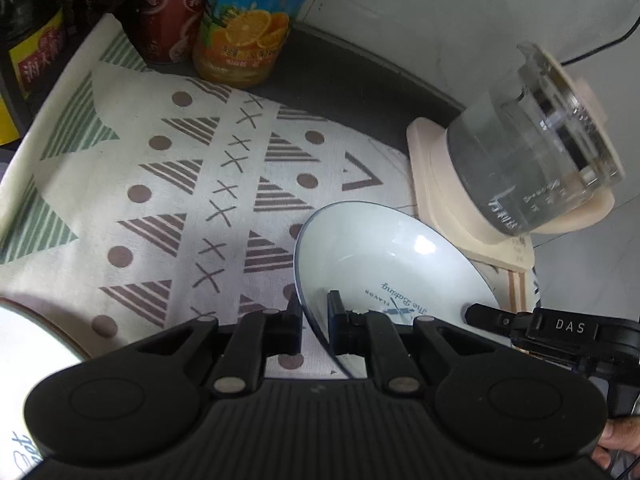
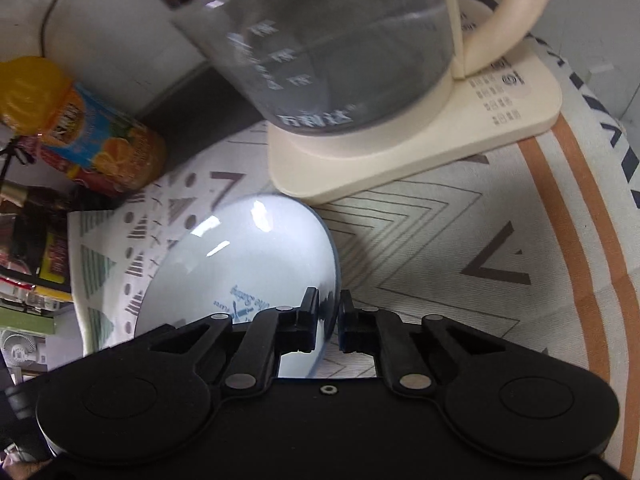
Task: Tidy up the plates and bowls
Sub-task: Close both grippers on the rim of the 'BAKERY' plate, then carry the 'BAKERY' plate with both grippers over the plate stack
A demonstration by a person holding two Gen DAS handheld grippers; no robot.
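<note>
Left gripper (image 1: 315,322) and right gripper (image 2: 329,322) both clamping bowl (image 1: 384,264) rim (opposite sides), beside kettle (image 1: 532,152)

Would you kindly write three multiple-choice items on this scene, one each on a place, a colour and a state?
1. Where does the glass kettle stand?
A. on its cream base
B. inside the bowl
C. on the juice bottle

2. What colour is the rim line of the bowl?
A. red
B. blue
C. gold

3. How is the bowl held?
A. by neither gripper
B. by the left gripper only
C. by both grippers

Answers: 1 A, the kettle sits on the cream base. 2 B, a thin blue line edges the rim. 3 C, the left gripper and right gripper each pinch the rim.
</note>
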